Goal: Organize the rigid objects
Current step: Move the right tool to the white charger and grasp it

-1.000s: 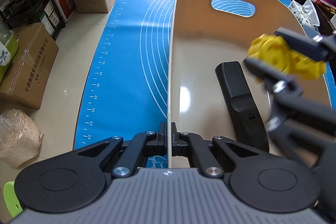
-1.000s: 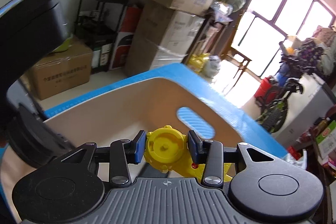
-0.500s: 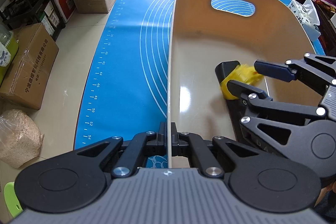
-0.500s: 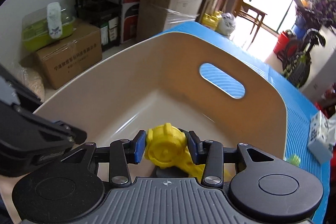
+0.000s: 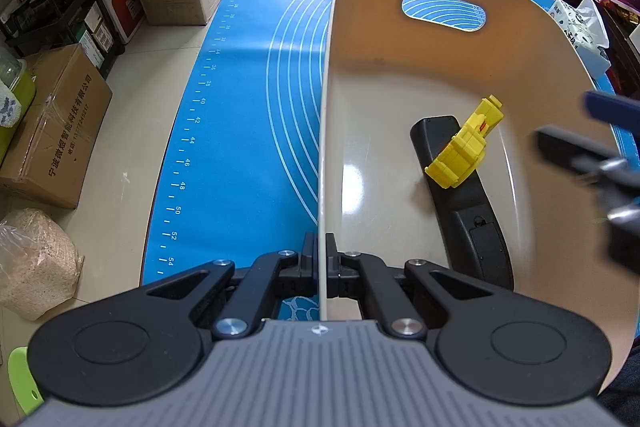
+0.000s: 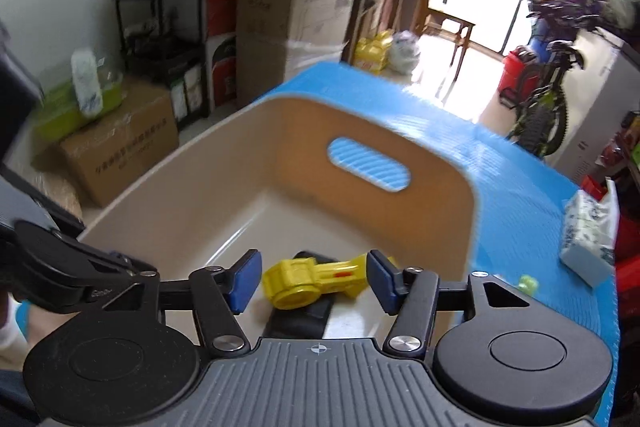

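Your left gripper (image 5: 322,269) is pinched tight on the near wall of the beige bin (image 5: 326,99), the thin rim sandwiched between both fingers. That grip looks meant to steady the bin while the other hand loads it.

Your right gripper (image 6: 310,283) hangs above the bin with its blue pads (image 6: 243,281) spread wide and nothing between them. In the left wrist view it shows only as a blurred shape at 3 o'clock.

The yellow toy (image 6: 316,281) lies on its side inside the bin, below the open pads and apart from them. It rests across the black remote-like object (image 5: 460,195), which lies flat on the bin floor toward 4 o'clock in the left wrist view. I judge the toy placed, so that item needs no more handling.

The bin sits on a blue mat (image 5: 240,131) printed with ruler marks and arcs, visible through the handle cut-out (image 5: 443,10) at 1 o'clock. On the mat beyond the bin, at 3 o'clock in the right wrist view, lie a tissue pack (image 6: 591,239) and a small green piece (image 6: 527,283), perhaps next to sort.

Around you are stacked cardboard boxes (image 6: 280,27) at 11 o'clock, a black shelf rack (image 6: 160,39) and a bike (image 6: 548,99) by the bright window.
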The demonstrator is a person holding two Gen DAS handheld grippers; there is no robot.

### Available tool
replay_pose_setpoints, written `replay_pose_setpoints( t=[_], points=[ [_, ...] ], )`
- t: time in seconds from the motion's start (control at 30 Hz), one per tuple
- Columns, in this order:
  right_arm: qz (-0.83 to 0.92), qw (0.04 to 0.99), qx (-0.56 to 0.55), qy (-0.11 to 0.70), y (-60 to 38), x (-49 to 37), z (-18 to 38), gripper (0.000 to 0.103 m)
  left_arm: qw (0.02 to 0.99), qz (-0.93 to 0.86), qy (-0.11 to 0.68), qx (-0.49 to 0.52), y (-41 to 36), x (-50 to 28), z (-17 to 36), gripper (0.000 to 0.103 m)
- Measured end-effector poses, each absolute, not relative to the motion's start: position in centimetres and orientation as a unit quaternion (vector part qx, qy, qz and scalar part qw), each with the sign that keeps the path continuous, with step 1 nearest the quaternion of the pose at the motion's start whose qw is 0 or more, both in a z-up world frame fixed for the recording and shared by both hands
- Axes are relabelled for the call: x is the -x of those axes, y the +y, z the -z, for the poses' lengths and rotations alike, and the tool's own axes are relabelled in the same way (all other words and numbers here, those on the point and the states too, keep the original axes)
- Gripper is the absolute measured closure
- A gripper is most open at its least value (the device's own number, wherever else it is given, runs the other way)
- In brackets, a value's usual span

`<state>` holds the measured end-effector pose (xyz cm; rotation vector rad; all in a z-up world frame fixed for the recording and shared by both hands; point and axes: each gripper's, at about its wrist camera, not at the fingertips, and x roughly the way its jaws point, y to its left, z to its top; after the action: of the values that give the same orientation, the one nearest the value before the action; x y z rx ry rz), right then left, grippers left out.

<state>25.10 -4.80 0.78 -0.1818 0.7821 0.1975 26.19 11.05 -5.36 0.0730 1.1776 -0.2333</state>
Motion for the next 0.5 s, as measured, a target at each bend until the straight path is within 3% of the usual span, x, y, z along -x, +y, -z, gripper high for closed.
replay_pose_setpoints(
  t=[0.23, 0.5],
  points=[
    [-0.031, 0.930, 0.054, 0.361, -11.5, -22.5, -2.8, 0.035, 0.825, 0.110, 0.554, -0.034, 11.1, -26.2, 5.4, 0.100],
    [0.073, 0.907, 0.040, 0.412, -19.5, -20.1, 0.3, 0.035, 0.825, 0.109, 0.554, -0.035, 11.1, -26.2, 5.4, 0.100]
  ],
)
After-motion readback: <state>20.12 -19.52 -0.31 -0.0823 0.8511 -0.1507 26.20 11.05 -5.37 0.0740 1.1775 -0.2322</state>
